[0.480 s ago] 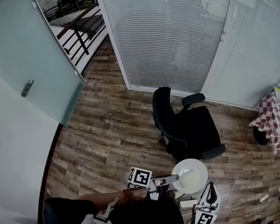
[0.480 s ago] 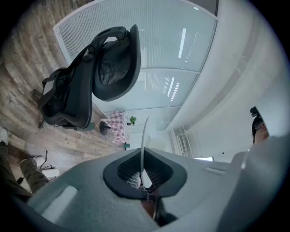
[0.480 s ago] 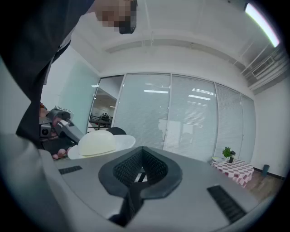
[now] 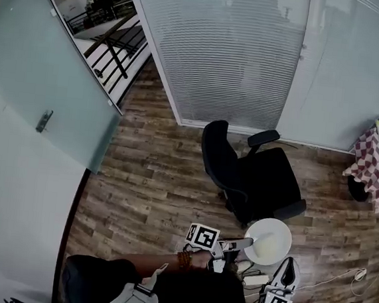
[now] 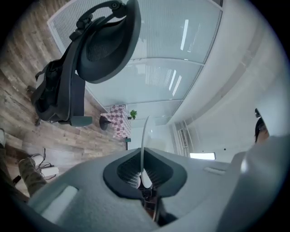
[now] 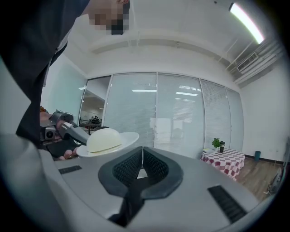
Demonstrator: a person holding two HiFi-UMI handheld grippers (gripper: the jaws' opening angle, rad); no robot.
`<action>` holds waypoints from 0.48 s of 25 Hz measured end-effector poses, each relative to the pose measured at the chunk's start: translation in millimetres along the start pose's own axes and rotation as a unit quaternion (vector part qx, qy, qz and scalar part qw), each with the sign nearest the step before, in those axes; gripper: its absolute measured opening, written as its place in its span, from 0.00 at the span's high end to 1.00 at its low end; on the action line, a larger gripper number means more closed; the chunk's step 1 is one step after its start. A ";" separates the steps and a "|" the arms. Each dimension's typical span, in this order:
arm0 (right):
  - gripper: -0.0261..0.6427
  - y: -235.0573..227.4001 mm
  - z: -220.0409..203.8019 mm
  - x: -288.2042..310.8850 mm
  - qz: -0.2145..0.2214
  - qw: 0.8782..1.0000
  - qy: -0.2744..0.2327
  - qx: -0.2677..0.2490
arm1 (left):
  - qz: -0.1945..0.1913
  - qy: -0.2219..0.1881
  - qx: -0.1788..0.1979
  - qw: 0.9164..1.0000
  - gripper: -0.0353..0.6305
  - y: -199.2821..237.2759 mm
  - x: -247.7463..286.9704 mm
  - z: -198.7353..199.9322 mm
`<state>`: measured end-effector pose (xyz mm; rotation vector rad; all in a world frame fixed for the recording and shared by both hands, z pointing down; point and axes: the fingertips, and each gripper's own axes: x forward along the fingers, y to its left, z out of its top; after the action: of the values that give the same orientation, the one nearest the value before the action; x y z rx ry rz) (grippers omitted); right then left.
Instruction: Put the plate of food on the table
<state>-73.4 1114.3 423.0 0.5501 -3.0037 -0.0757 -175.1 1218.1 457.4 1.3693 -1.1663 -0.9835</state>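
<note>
At the bottom of the head view, the left hand-held gripper (image 4: 244,242) is clamped on the left rim of the plate (image 4: 277,233). The plate hangs in the air over the wood floor (image 4: 153,177), just right of that gripper. In the left gripper view the rim shows edge-on as a thin white line pinched between the pads.

The right hand-held gripper (image 4: 285,264) is just below the plate in the frame and apart from it. Its jaws are together with nothing between them. In the right gripper view the plate sits upper left of the jaws and carries a pale dome of food (image 6: 103,140).

Beyond the plate stands a black chair (image 4: 251,173). Farther off, at the right edge, is the checked table (image 4: 378,169), well apart from the plate.
</note>
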 end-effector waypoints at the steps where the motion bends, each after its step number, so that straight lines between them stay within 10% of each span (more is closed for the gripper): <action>1: 0.94 -5.2 -1.0 -1.3 -0.004 1.000 0.000 0.001 | 0.000 0.003 0.001 1.000 0.93 0.1 6.3 -0.4; 12: 0.94 -89.6 -18.1 -8.8 -0.040 0.999 0.001 0.003 | 0.008 0.008 0.014 1.000 0.93 1.2 90.9 8.6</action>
<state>-32.0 1033.1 434.5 0.6701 -2.9802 -0.0719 -166.3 1127.3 460.9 1.3867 -1.1811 -0.9467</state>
